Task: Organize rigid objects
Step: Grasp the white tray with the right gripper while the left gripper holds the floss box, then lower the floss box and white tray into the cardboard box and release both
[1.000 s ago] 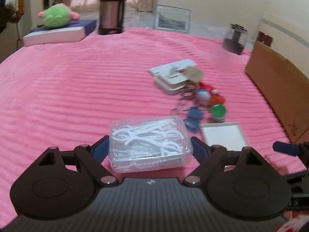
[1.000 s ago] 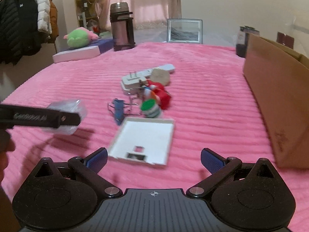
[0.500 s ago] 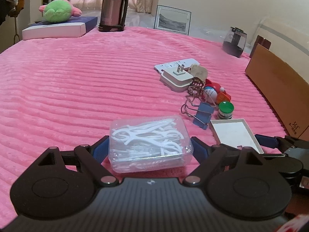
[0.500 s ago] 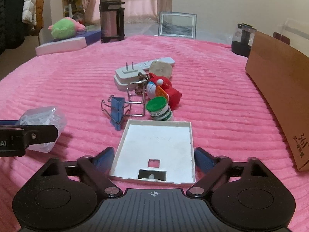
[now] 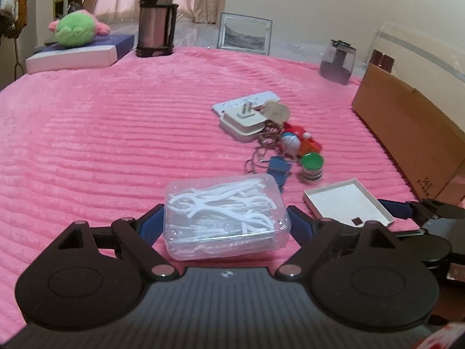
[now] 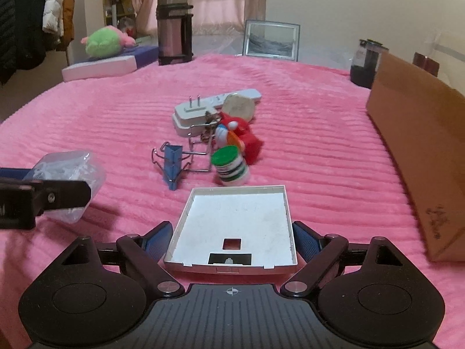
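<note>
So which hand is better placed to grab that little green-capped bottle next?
Probably neither: the left gripper holds the clear floss-pick box and the right gripper holds the white tray. The green-capped bottle stands just beyond that tray.

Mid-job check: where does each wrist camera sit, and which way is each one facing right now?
Left wrist: rides the left gripper, angled down across the pink blanket; own fingers flank the clear floss box.
Right wrist: rides the right gripper, same heading; own fingers flank the white tray.
Shared: the thermos, cardboard box, and each other's gripper.
</note>
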Tool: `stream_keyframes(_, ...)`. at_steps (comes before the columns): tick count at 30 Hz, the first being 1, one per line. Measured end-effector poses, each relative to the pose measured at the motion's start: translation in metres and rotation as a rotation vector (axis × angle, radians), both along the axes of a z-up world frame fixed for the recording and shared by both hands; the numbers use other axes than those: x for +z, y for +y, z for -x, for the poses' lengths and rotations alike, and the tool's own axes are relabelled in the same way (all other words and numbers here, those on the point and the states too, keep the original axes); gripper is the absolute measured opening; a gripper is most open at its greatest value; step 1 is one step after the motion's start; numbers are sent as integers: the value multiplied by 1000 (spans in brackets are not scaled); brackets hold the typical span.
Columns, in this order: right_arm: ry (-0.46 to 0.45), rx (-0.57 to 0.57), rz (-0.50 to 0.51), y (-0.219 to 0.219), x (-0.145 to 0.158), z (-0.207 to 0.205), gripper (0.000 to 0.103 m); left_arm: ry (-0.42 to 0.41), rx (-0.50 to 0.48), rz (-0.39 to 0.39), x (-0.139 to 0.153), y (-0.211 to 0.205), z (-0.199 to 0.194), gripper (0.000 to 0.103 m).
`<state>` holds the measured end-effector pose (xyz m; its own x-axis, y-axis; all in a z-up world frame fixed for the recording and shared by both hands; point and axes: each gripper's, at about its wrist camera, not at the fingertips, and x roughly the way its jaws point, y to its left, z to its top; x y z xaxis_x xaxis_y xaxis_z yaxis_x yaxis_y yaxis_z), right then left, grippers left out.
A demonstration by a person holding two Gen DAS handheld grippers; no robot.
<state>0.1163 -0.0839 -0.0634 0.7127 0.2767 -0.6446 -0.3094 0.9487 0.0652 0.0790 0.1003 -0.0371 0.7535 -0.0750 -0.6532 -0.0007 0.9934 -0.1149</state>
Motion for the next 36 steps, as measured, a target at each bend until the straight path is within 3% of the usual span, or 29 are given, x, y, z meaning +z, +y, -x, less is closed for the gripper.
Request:
stream_keyframes(6, -30, -3, -38, -44, 28, 20, 84, -24, -63, 21, 19, -29, 0, 85)
stream_keyframes(12, -126, 26, -62, -92, 75, 43, 84, -60, -164, 66, 47, -64, -7, 85)
stream_keyframes(21, -255, 18, -25, -196, 154, 38, 84, -145, -448, 52, 114, -149, -45, 85)
stream_keyframes(28, -166, 85, 94, -270, 176, -17, 84, -151, -716, -26, 146, -232, -90, 85)
stream_keyframes(36, -23, 299, 328, -310, 142, -69, 84, -79, -941, -194, 139, -307, -149, 85)
